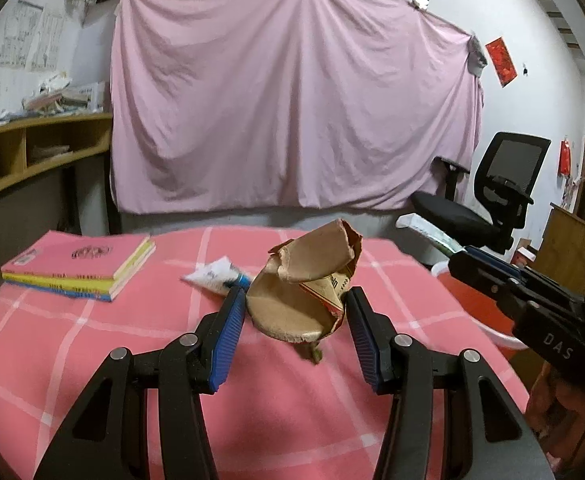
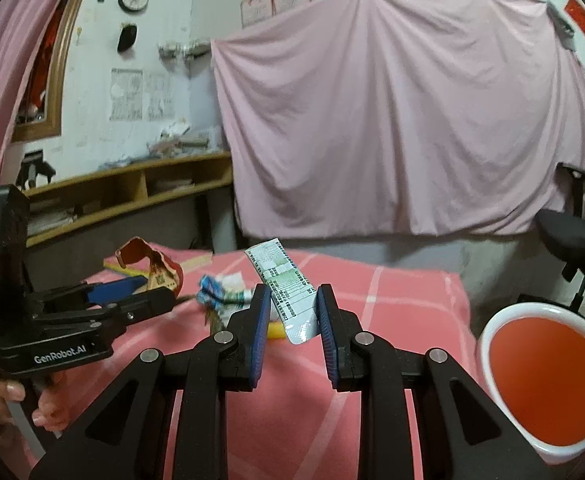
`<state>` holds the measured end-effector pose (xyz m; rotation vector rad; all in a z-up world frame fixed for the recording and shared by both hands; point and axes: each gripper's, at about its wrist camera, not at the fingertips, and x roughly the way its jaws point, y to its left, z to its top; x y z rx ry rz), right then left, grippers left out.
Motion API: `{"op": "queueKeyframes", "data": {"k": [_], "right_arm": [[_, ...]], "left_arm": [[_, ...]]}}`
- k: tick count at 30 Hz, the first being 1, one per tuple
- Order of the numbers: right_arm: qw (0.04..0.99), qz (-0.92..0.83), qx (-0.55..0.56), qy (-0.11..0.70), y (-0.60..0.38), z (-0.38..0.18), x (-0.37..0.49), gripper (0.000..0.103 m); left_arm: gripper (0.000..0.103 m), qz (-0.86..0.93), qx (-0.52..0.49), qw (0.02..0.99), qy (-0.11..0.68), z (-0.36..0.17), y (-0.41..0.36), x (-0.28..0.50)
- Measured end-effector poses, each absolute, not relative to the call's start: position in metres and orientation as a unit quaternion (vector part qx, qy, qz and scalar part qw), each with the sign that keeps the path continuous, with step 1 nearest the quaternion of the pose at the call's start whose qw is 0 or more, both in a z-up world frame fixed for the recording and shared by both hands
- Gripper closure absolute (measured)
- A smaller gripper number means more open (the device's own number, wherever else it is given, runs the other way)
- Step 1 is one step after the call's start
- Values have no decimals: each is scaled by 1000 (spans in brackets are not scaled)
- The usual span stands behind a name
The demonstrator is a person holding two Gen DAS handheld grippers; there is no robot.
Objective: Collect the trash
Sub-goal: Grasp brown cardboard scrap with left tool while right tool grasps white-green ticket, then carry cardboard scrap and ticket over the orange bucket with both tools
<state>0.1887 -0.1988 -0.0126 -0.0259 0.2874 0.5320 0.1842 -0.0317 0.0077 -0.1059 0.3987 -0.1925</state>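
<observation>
My left gripper (image 1: 295,300) is shut on a torn brown cardboard box (image 1: 304,280) and holds it just above the pink checked tablecloth (image 1: 92,360); it also shows in the right wrist view (image 2: 152,266). My right gripper (image 2: 292,300) is shut on a white and green foil packet (image 2: 284,284), held up above the cloth; the packet also shows in the left wrist view (image 1: 428,230). A crumpled white and blue wrapper (image 1: 216,274) lies on the cloth behind the box. A red bin with a white rim (image 2: 544,380) stands at the table's right.
Two stacked books (image 1: 76,266) lie at the table's far left. A yellow scrap (image 2: 274,330) lies under the packet. A black office chair (image 1: 488,196) stands at the right. A pink sheet (image 1: 292,92) hangs behind, with wooden shelves (image 1: 20,152) at the left.
</observation>
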Motion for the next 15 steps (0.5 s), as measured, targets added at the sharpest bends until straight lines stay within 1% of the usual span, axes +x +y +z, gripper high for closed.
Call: {"op": "queueKeyframes", "data": {"k": [6, 10, 15], "right_arm": [[968, 234, 22, 83, -225, -2, 173, 81], [978, 201, 27, 47, -244, 5, 165, 81], [986, 156, 48, 28, -272, 10, 163, 81]], "left_arm": [[57, -109, -40, 981, 155, 22, -60, 180], [57, -123, -31, 983, 133, 33, -84, 183], [57, -151, -17, 981, 119, 45, -122, 194]]}}
